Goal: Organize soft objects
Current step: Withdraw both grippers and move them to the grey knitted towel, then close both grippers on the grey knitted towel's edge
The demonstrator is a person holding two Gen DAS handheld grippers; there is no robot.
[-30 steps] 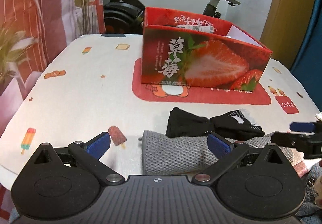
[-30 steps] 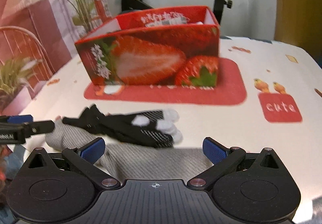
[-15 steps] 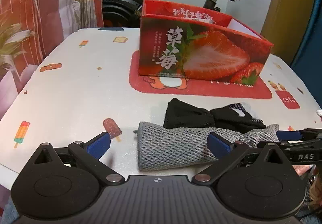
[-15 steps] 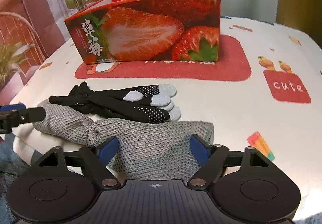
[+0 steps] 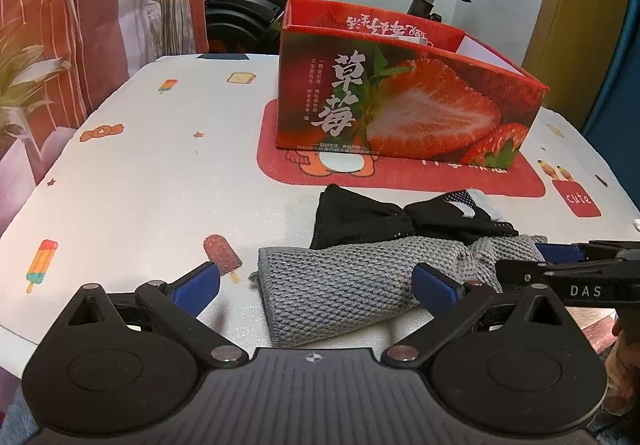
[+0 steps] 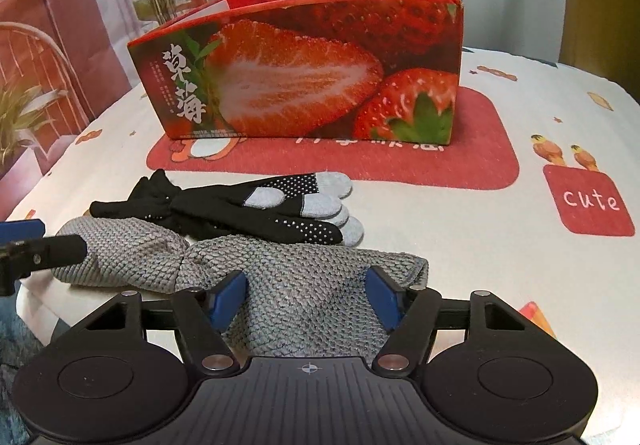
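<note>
A grey knit cloth [image 5: 340,285] lies at the table's near edge, with a pair of black gloves [image 5: 384,221] with grey fingertips just behind it. A red strawberry box [image 5: 400,113] stands open-topped on a red mat further back. My left gripper [image 5: 316,285] is open; the cloth's left end lies between its blue pads. My right gripper [image 6: 306,297] is closing, and its pads press the bunched right end of the grey cloth [image 6: 304,281]. The gloves [image 6: 240,209] lie untouched ahead of it, in front of the box [image 6: 300,77]. The right gripper's fingers [image 5: 560,265] show at the left wrist view's right edge.
The table [image 5: 140,185] has a white cover printed with ice lollies and a red "cute" patch [image 6: 588,201]. An exercise bike [image 5: 256,5] and a red patterned curtain [image 5: 60,25] stand beyond the far edge. A potted plant [image 6: 24,113] is at the left.
My right gripper came down and forward onto the grey cloth, and its jaws narrowed around the cloth's right end. My left gripper stayed nearly where it was, still open.
</note>
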